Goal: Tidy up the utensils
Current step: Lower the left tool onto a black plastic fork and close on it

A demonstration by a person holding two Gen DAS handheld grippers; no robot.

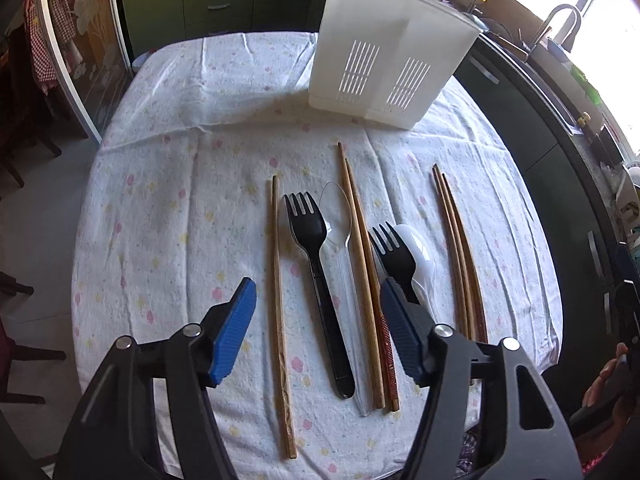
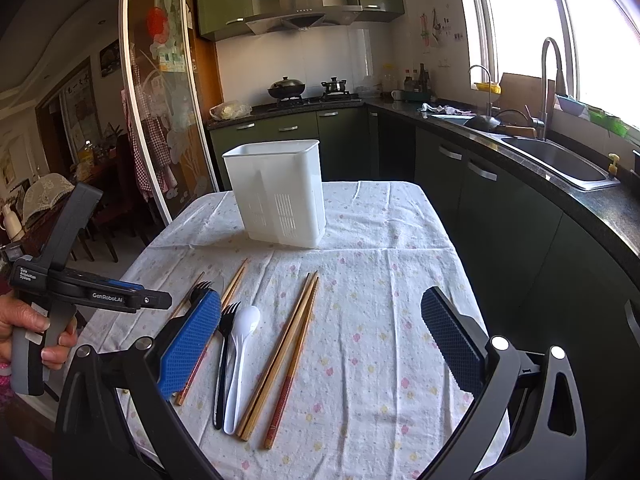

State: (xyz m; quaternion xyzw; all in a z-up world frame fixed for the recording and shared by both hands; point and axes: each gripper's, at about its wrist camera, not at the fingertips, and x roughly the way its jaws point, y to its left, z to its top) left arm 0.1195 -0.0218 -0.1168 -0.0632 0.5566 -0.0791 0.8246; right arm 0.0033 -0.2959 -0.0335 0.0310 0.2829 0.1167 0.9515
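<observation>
Utensils lie in a row on the cloth-covered table (image 1: 168, 128): a single chopstick (image 1: 279, 312), a black fork (image 1: 316, 264), a clear spoon (image 1: 344, 260), a chopstick pair (image 1: 366, 280), a second black fork (image 1: 390, 250), a white spoon (image 1: 418, 258) and three chopsticks (image 1: 460, 256). A white slotted utensil holder (image 1: 388, 52) stands upright behind them; it also shows in the right wrist view (image 2: 280, 188). My left gripper (image 1: 316, 332) is open above the fork and spoon. My right gripper (image 2: 320, 344) is open above the three chopsticks (image 2: 288, 352), next to the white spoon (image 2: 240, 356) and black fork (image 2: 224, 352).
A hand holds the left gripper's body (image 2: 52, 292) at the left of the right wrist view. A dark counter with a sink (image 2: 560, 160) runs along the right. Green cabinets (image 2: 280, 140) and a stove stand behind. A glass sliding door (image 2: 160, 120) is at the left.
</observation>
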